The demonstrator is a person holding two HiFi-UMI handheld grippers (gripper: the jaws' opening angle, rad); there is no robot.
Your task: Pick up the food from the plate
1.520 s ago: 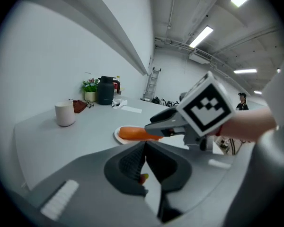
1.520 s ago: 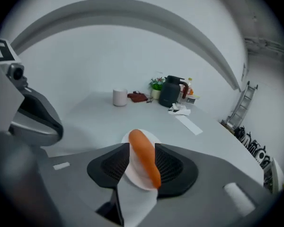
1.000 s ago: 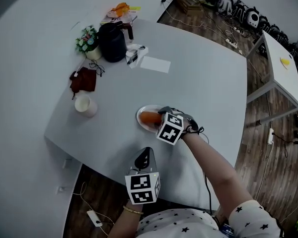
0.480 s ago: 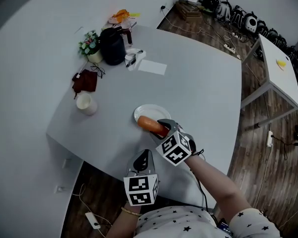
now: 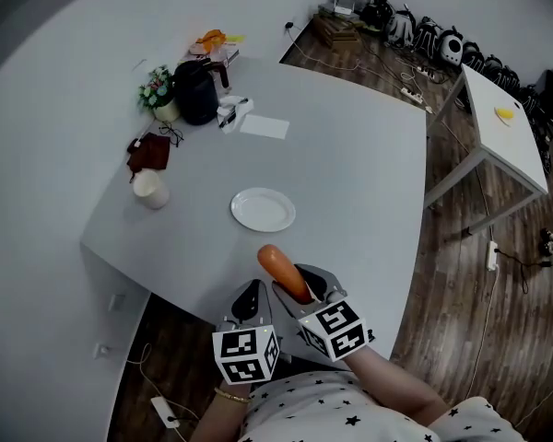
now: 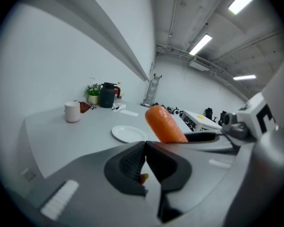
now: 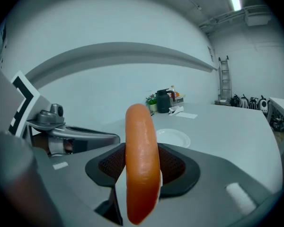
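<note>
My right gripper is shut on an orange sausage, held up above the table's near edge. In the right gripper view the sausage stands upright between the two dark pads. The white plate lies bare on the grey table, ahead of both grippers. My left gripper hovers just left of the right one with its jaws closed on nothing. In the left gripper view the sausage shows to the right, with the plate beyond.
At the table's far left stand a white cup, a dark red cloth, a black kettle, a flower pot and a white paper. A second white table stands at the right on the wooden floor.
The right gripper lifted the sausage off the plate and drew it back toward the near edge, beside the left gripper. The plate is left bare.
</note>
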